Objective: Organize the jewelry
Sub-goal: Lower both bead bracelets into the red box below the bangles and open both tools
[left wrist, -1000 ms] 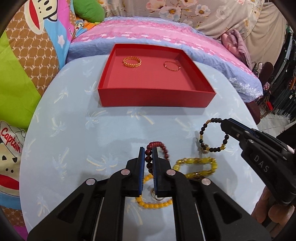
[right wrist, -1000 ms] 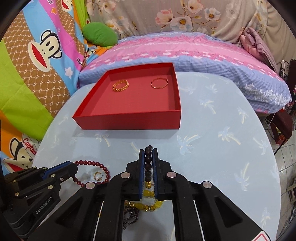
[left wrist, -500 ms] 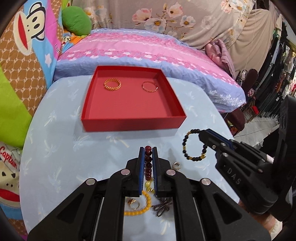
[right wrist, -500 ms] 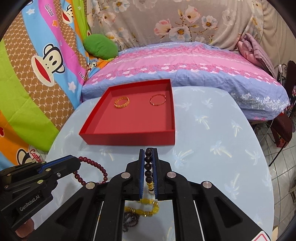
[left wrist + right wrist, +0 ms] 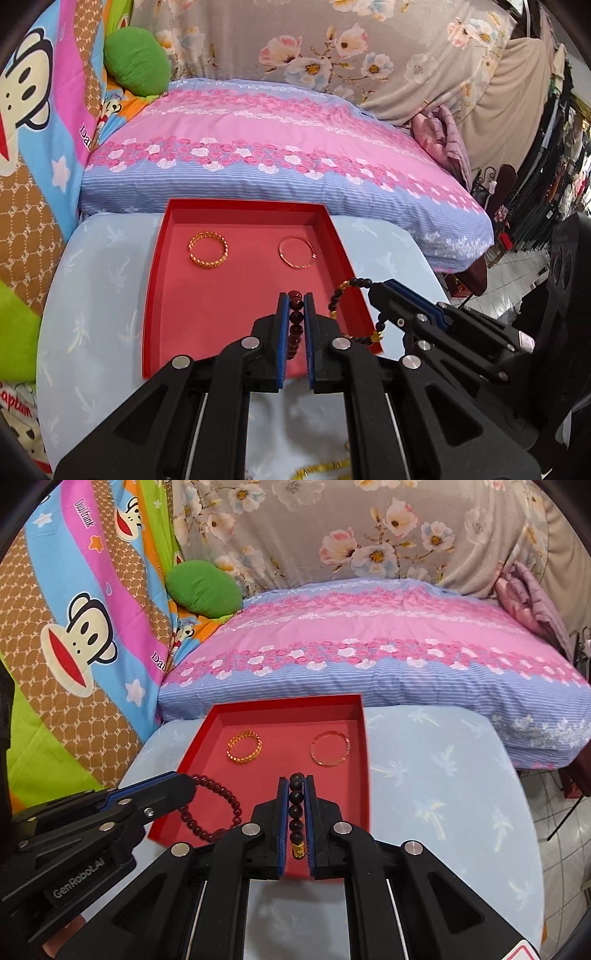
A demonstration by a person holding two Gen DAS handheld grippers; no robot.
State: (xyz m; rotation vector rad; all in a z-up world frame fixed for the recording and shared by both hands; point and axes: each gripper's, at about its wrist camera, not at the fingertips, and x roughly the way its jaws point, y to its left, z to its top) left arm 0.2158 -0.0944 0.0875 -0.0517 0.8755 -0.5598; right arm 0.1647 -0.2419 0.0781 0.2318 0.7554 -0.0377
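A red tray (image 5: 151, 288) (image 5: 365, 760) sits on the light blue round table. Inside lie a gold chain bangle (image 5: 208, 251) (image 5: 245, 752) and a thin rose-gold bangle (image 5: 297, 253) (image 5: 330, 752). My left gripper (image 5: 295, 299) is shut on a dark red bead bracelet (image 5: 295, 325) (image 5: 210, 812), held over the tray's near half. My right gripper (image 5: 296, 781) is shut on a black bead bracelet (image 5: 296, 808) (image 5: 343, 295), held over the tray's near right part. The right gripper also shows in the left wrist view (image 5: 373, 290).
A yellow bead bracelet (image 5: 321, 470) lies on the table (image 5: 443, 775) under my left gripper. A pink and blue pillow (image 5: 277, 166) lies behind the tray. Cartoon-print cushions stand at the left. The table's right edge drops to a tiled floor (image 5: 561, 819).
Both grippers have lifted their bracelets off the table and moved forward to above the red tray. The loose jewelry on the table has dropped behind and below the grippers.
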